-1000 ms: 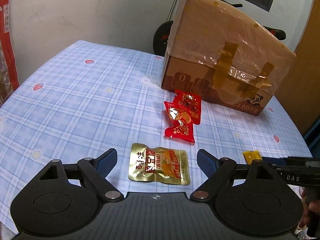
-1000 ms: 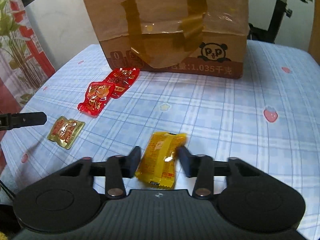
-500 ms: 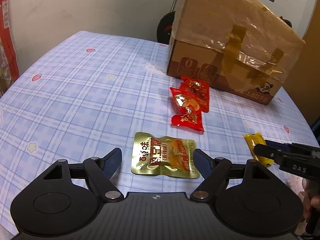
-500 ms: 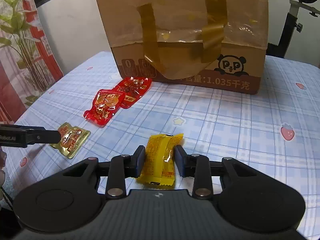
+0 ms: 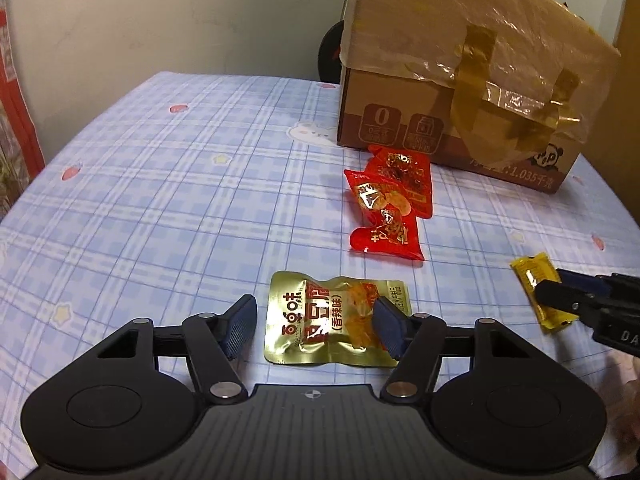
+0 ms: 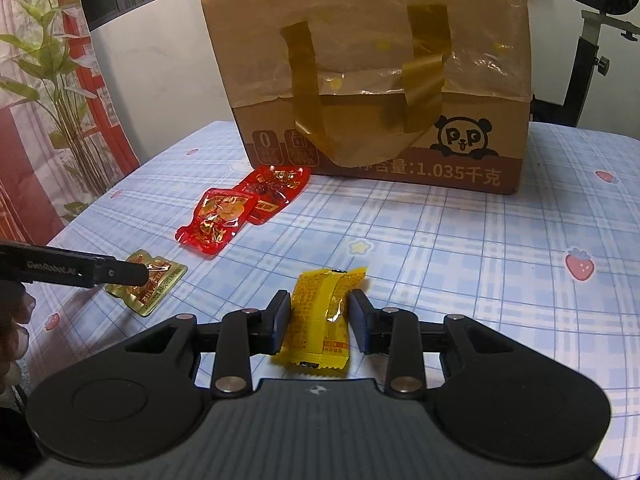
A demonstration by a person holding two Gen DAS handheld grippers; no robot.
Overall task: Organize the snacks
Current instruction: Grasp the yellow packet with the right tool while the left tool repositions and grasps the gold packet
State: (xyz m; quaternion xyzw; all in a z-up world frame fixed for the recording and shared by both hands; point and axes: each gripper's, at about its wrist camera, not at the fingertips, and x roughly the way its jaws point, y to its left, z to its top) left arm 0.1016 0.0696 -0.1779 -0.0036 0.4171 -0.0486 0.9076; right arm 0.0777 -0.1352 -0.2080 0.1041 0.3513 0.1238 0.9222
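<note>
The left gripper (image 5: 315, 324) points down at a gold foil snack packet (image 5: 320, 322) lying flat on the blue checked tablecloth (image 5: 160, 200). Its jaws are closing with the packet between them: the right blue pad overlaps the packet's printed face, while the left pad stands just clear of the packet's left edge, so there is no grip on it.

From that packet, two red snack packets (image 5: 386, 208) lie at about 1 o'clock, one overlapping the other, the farther one close to the foot of a taped cardboard box (image 5: 460, 80) with a panda printed on its front. At 3 o'clock from the gold packet, near the view's right edge, the right gripper (image 5: 560, 300) sits over a yellow snack packet (image 5: 532, 280).

In the right wrist view, the right gripper (image 6: 319, 322) has the yellow snack packet (image 6: 320, 312) upright in the picture between its pads. The left pad touches the packet's edge and the right pad sits at or just beside the crinkled wrapper; I cannot tell whether the packet is truly clamped. The packet rests on the tablecloth (image 6: 460, 260).

From the yellow packet, the gold packet (image 6: 156, 284) lies at 9 o'clock under the left gripper's finger (image 6: 120, 274), the red packets (image 6: 240, 208) at 11 o'clock, and the box (image 6: 380, 80) at 12 o'clock.
</note>
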